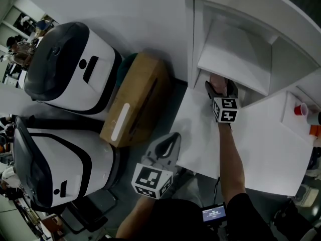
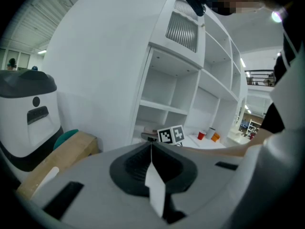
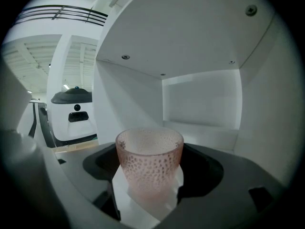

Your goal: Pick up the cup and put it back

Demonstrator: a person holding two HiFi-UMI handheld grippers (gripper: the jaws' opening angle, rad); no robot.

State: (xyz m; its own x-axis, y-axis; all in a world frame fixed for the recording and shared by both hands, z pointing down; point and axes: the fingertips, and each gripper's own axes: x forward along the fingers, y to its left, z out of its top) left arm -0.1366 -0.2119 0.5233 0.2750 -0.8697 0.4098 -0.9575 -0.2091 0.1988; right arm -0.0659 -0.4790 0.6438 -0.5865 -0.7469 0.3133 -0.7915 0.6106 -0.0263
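A pink dimpled cup [image 3: 149, 161] stands upright between the jaws of my right gripper [image 3: 148, 187], which is shut on it. In the head view the right gripper [image 1: 219, 87] reaches into the lowest compartment of the white shelf unit [image 1: 235, 59], and only a little of the cup [image 1: 216, 83] shows past the jaws. The right gripper view shows the compartment's white walls and ceiling around the cup. My left gripper [image 1: 169, 143] hangs low near my body, left of the table, with its jaws shut on nothing. Its white pads [image 2: 153, 185] meet in a line.
A white table [image 1: 261, 144] adjoins the shelf, with a small red cup [image 1: 300, 109] and an orange object [image 1: 314, 130] at its far right. A cardboard box [image 1: 135, 99] and two large white machines [image 1: 70, 67] stand on the floor to the left.
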